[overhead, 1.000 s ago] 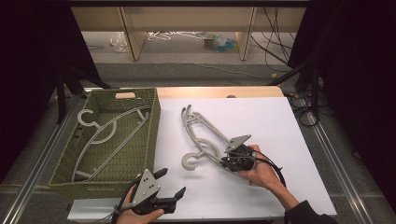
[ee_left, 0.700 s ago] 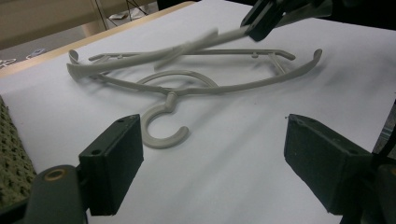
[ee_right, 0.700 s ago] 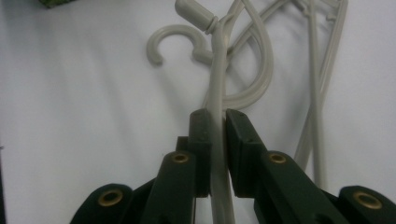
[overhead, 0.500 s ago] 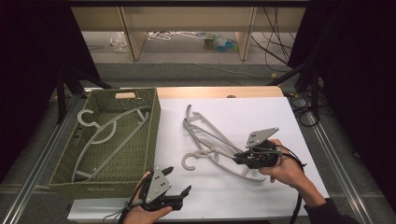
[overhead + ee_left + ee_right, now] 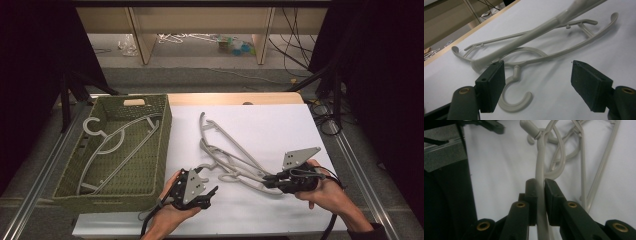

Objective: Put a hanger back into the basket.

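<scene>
Black hand-held gripper (image 5: 271,177) with brass screws, grey three-cornered plate, trailing cable

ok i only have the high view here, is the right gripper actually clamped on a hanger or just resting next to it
Observer: Clamped. In the right gripper view the right gripper is shut on the hanger arm, which runs straight between its two pads.
Operator: and the left one, open or shut
Observer: Open. The left gripper has its jaws spread wide, with nothing between them.
Operator: whats in front of it
Observer: The hook of a hanger lying flat on the white table, just beside one pad, not gripped.
Operator: anything over that hanger
Observer: Yes, the other hanger's arm slants across above it.
</scene>
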